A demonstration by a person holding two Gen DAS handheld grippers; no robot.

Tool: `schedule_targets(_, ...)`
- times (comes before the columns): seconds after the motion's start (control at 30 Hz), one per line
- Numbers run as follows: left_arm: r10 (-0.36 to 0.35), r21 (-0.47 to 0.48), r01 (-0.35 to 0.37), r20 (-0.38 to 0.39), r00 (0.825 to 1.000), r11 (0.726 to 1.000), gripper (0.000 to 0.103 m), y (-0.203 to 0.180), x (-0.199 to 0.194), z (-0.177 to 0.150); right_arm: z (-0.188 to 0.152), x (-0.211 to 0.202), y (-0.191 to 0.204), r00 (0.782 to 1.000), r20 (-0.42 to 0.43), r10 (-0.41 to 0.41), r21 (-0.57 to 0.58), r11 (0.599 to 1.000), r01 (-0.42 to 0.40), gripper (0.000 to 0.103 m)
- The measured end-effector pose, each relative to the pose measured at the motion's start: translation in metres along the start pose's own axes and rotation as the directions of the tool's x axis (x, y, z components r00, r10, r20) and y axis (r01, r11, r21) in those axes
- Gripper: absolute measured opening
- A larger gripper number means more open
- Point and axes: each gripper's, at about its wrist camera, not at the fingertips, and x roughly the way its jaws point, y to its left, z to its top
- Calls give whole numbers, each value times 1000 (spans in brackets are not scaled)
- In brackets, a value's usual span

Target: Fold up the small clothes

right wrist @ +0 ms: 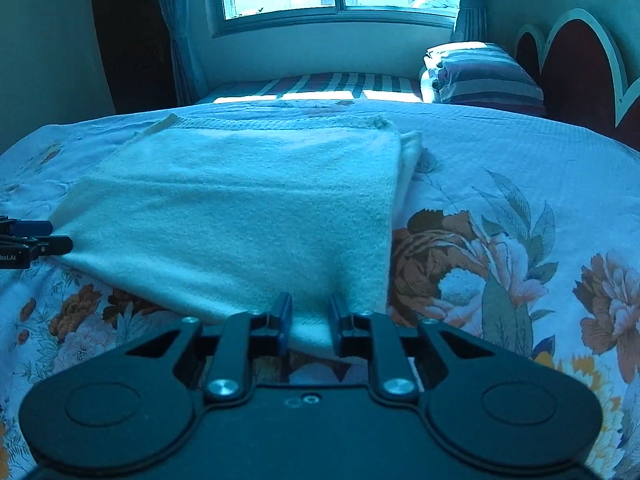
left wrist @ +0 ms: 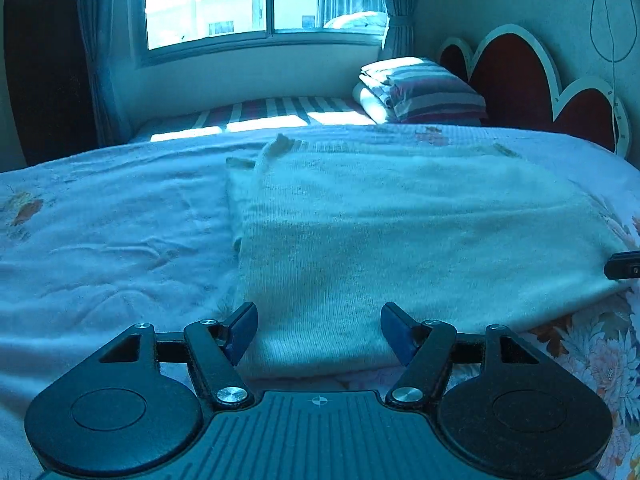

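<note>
A pale knitted garment (left wrist: 380, 232) lies folded flat on the flowered bedsheet (left wrist: 100, 240). My left gripper (left wrist: 318, 312) stands open over its near left edge, with the cloth between the fingers and clear of both pads. In the right wrist view the same garment (right wrist: 240, 200) runs down to my right gripper (right wrist: 310, 308), whose pads pinch its near right corner; the cloth bunches up between them. The left gripper (right wrist: 36, 240) shows at that view's left edge, by the garment's other near corner. The right gripper's tip (left wrist: 624, 266) shows at the left wrist view's right edge.
Folded striped bedding (left wrist: 424, 90) is stacked at the far right of the bed, against a red scalloped headboard (left wrist: 516, 76). A curtained window (left wrist: 240, 0) is behind the bed. Flowered sheet (right wrist: 520, 200) spreads right of the garment.
</note>
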Motion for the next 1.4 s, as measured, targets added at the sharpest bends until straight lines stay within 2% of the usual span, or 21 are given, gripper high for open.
schedule_targets(0.1, 3, 22, -5, 50, 999, 1000, 68, 4, -1, 20, 11, -13, 0, 998, 61, 8, -4, 1000, -8, 26)
schedule_targets(0.2, 5, -21, -4, 35, 999, 1000, 68, 17, 15, 33, 26, -8, -9, 997, 77, 14, 26, 1000, -16, 26)
schedule_targets(0.27, 21, -53, -21, 4, 1000, 998, 68, 27, 27, 33, 35, 0, -12, 997, 77, -5, 25, 1000, 3, 27)
schedule_targets(0.37, -19, -161, 14, -29, 999, 987, 68, 45, 31, 26, 45, 3, -15, 995, 101, 14, 48, 999, -19, 27)
schedule_targets(0.47, -2, -138, -13, -108, 994, 990, 68, 49, 44, 11, 40, 12, -17, 997, 76, 11, 26, 1000, -13, 26)
schedule_targets(0.53, -30, -170, 12, -107, 994, 985, 68, 56, 45, 4, 29, 29, -22, 1000, -19, -12, 22, 1000, 13, 25)
schedule_targets(0.63, -72, -220, 46, -111, 991, 974, 68, 65, 43, 5, 27, 24, -25, 1000, 7, 14, 40, 999, -15, 25)
schedule_targets(0.7, -126, -279, 93, -100, 987, 956, 68, 74, 44, 4, 31, 19, -26, 998, 48, 28, 46, 998, -30, 26)
schedule_targets(0.93, -292, -438, 235, -68, 954, 868, 68, 100, 74, 12, 43, 18, -16, 994, 94, 63, 57, 996, -69, 28)
schedule_targets(1.03, -384, -536, 298, -53, 922, 790, 68, 116, 85, 9, 45, 19, -5, 993, 96, 69, 57, 996, -75, 28)
schedule_targets(1.07, -406, -572, 309, -47, 913, 760, 68, 121, 79, 5, 46, 18, -2, 993, 97, 70, 61, 995, -76, 28)
schedule_targets(1.1, -418, -586, 321, -35, 908, 744, 68, 122, 70, -2, 47, 16, 2, 993, 97, 63, 62, 996, -69, 28)
schedule_targets(1.2, -367, -616, 279, -18, 930, 737, 68, 112, 31, -40, 47, 0, 8, 991, 125, 53, 95, 993, -65, 30)
schedule_targets(1.23, -352, -659, 266, 1, 936, 704, 68, 111, 24, -49, 45, -3, 9, 989, 133, 58, 101, 992, -72, 30)
schedule_targets(1.3, -340, -781, 267, 74, 937, 565, 68, 109, 17, -71, 43, -5, 12, 990, 131, 42, 94, 994, -55, 30)
schedule_targets(1.33, -327, -807, 269, 100, 940, 526, 68, 106, 19, -77, 43, -5, 13, 992, 125, 34, 96, 994, -47, 30)
schedule_targets(1.4, -293, -817, 267, 127, 948, 511, 68, 98, 27, -79, 41, -3, 14, 993, 119, 24, 123, 992, -39, 32)
